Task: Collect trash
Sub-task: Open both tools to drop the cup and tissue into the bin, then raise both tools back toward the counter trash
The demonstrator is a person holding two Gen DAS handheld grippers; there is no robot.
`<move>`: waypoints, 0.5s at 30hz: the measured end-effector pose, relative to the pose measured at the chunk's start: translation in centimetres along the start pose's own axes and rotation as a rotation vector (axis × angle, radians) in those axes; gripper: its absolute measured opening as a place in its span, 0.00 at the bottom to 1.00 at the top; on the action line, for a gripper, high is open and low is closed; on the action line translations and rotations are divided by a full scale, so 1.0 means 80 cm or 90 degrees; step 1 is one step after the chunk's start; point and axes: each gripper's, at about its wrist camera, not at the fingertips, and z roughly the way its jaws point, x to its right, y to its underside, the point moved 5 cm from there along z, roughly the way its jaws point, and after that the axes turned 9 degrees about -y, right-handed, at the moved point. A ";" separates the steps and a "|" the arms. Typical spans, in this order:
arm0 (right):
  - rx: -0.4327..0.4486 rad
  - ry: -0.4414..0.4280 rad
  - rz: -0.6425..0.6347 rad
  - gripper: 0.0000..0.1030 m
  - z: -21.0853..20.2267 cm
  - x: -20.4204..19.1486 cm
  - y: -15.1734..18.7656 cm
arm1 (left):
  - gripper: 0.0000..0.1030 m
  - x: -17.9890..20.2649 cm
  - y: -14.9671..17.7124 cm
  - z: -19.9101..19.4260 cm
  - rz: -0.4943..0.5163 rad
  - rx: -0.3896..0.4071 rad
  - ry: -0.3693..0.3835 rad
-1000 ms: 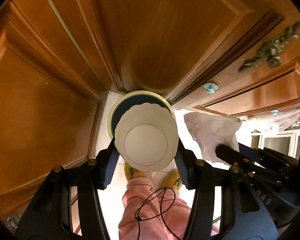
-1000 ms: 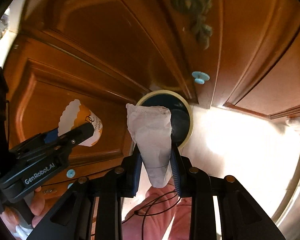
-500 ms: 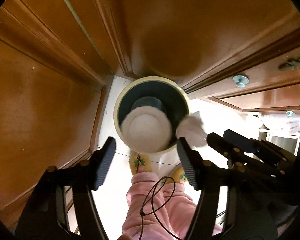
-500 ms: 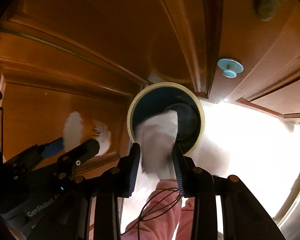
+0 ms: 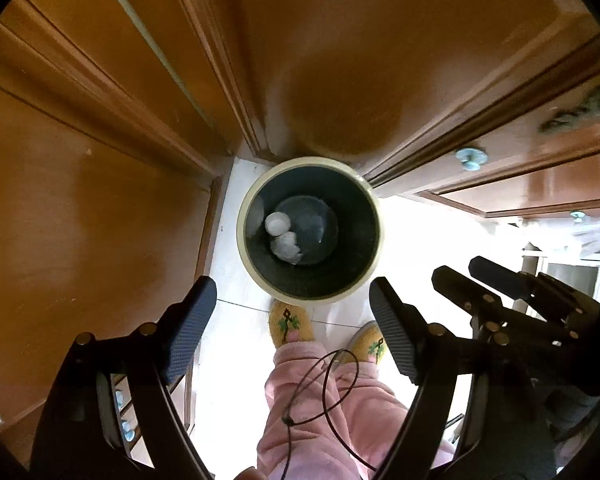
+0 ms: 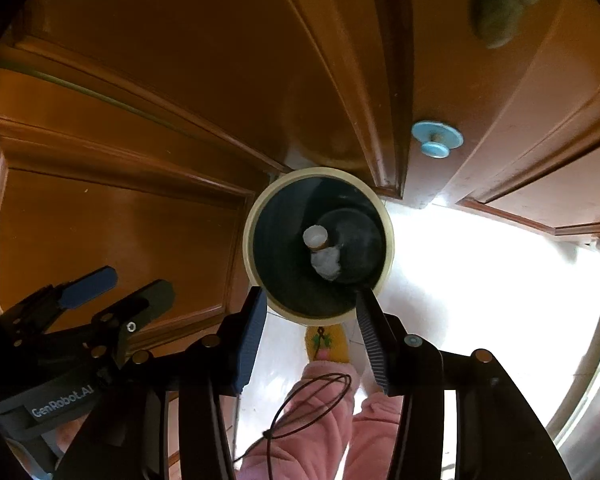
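A round bin with a cream rim (image 5: 374, 216) (image 6: 388, 232) and dark inside stands on the white floor, straight below both grippers. On its bottom lie a paper cup (image 5: 277, 223) (image 6: 315, 236) and a crumpled white paper (image 5: 287, 247) (image 6: 327, 265), side by side. My left gripper (image 5: 292, 312) hangs above the bin's near rim, its jaws opening wide with nothing between them. My right gripper (image 6: 312, 312) is also over the near rim, jaws opening and empty. Each gripper shows in the other's view, the left one (image 6: 116, 292) and the right one (image 5: 472, 276).
Brown wooden cabinet doors (image 5: 100, 200) (image 6: 140, 216) surround the bin at the back and left, with a blue round knob (image 5: 471, 157) (image 6: 437, 141). A person's yellow slippers (image 5: 290, 322) (image 6: 327, 342) and pink trouser legs (image 5: 324, 404) stand just in front of the bin.
Both grippers opened and sank a little. The paper cup left the left gripper and the white paper left the right one; both dropped into the bin.
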 end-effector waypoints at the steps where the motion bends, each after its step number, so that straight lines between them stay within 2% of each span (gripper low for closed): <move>1: 0.002 0.000 -0.002 0.46 -0.009 -0.002 0.002 | 0.74 -0.001 0.001 -0.013 0.000 0.005 0.001; 8: 0.025 -0.007 -0.035 0.46 -0.096 -0.023 0.022 | 0.74 -0.008 -0.002 -0.125 0.008 0.076 0.000; 12: 0.056 -0.010 -0.055 0.55 -0.164 -0.044 0.033 | 0.74 -0.010 -0.003 -0.193 0.013 0.115 0.005; 15: 0.077 -0.026 -0.063 0.57 -0.215 -0.062 0.041 | 0.74 -0.010 -0.005 -0.245 0.012 0.136 0.012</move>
